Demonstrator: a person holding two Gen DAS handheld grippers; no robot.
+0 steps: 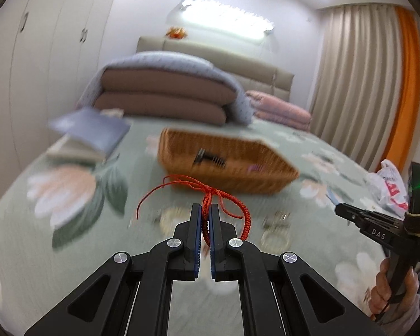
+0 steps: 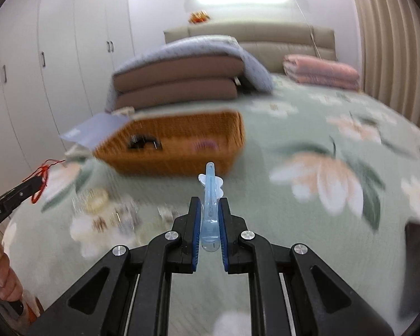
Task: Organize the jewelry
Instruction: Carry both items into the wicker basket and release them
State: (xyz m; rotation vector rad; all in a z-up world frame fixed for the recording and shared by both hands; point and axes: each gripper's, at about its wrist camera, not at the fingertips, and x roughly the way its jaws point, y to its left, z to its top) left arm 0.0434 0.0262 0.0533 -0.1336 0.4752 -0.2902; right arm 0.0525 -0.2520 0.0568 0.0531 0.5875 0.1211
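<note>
My left gripper [image 1: 205,208] is shut on a red braided cord bracelet [image 1: 210,193], held above the floral bedspread; its loose ends trail left. It also shows in the right wrist view [image 2: 40,180]. My right gripper [image 2: 210,203] is shut on a translucent light-blue hair clip [image 2: 210,196] that sticks up between the fingers. A woven orange basket [image 1: 224,159] sits ahead on the bed and holds a dark clip [image 1: 208,159] and a purple item [image 1: 254,168]. It is seen in the right wrist view too [image 2: 176,140]. Blurred pale jewelry pieces [image 1: 274,229] lie on the bedspread [image 2: 98,198].
A blue-grey booklet [image 1: 92,128] lies left of the basket. Folded brown cushions under a blue blanket [image 1: 165,92] and pink bedding [image 1: 280,106] sit at the headboard. A plastic bag [image 1: 389,187] is at right. White wardrobes [image 2: 42,70] stand left, curtains [image 1: 358,84] right.
</note>
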